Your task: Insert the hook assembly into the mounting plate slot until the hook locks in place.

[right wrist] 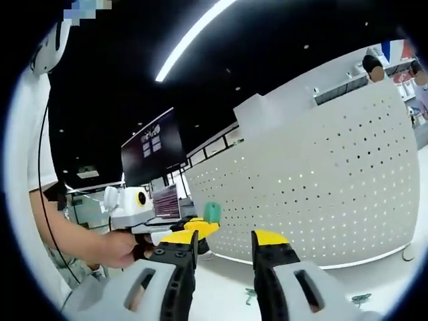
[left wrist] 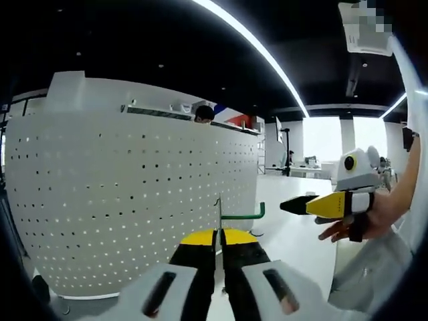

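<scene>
My left gripper (left wrist: 219, 235) is shut on a thin metal hook (left wrist: 220, 212); its stem stands upright between the yellow-tipped jaws and its green-coated arm (left wrist: 245, 215) points right. The white perforated mounting plate (left wrist: 127, 194) curves behind and to the left of the hook, apart from it. The right gripper (left wrist: 314, 204), held in a hand, hovers to the right, pointing at the hook. In the right gripper view my right gripper (right wrist: 224, 244) is open with nothing between its jaws. The left gripper (right wrist: 180, 229) with the hook's green tip (right wrist: 212, 212) sits left of the plate (right wrist: 321, 187).
Loose green hooks (right wrist: 251, 294) (right wrist: 361, 299) lie on the white surface below the plate. A dark screen (right wrist: 154, 147) hangs behind the left gripper. A person's head (left wrist: 204, 114) shows above the plate's top edge. A sleeve (left wrist: 371, 274) is at the lower right.
</scene>
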Demonstrator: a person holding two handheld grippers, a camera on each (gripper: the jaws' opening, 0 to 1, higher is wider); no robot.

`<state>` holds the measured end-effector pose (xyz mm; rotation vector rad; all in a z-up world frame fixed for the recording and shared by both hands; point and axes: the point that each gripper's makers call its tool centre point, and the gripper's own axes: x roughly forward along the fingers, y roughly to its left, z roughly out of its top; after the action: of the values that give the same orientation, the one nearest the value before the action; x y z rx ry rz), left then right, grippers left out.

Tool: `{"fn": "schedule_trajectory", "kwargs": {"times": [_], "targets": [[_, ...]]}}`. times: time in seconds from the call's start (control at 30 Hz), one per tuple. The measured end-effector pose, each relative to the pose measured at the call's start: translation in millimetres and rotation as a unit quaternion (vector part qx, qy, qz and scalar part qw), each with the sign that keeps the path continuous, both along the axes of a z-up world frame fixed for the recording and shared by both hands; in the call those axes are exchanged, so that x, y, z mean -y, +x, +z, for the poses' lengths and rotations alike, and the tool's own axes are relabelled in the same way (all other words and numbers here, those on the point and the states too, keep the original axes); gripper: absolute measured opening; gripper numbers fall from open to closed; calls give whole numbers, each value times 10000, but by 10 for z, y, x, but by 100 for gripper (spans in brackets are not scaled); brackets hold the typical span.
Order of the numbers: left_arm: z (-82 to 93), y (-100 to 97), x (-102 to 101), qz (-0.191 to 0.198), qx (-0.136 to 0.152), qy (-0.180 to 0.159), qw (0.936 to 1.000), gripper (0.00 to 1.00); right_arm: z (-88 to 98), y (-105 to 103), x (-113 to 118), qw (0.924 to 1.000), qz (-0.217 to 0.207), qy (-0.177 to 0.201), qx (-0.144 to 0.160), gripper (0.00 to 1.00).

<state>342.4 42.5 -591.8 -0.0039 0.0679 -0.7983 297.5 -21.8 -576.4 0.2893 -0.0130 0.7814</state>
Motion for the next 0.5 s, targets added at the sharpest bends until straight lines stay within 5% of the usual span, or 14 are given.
{"fn": "schedule_trajectory", "kwargs": {"times": [0.5], "targets": [[20,-16,24,11,15,-51,10000,2,176,212,-284,9997,173,133,72,26]]}}
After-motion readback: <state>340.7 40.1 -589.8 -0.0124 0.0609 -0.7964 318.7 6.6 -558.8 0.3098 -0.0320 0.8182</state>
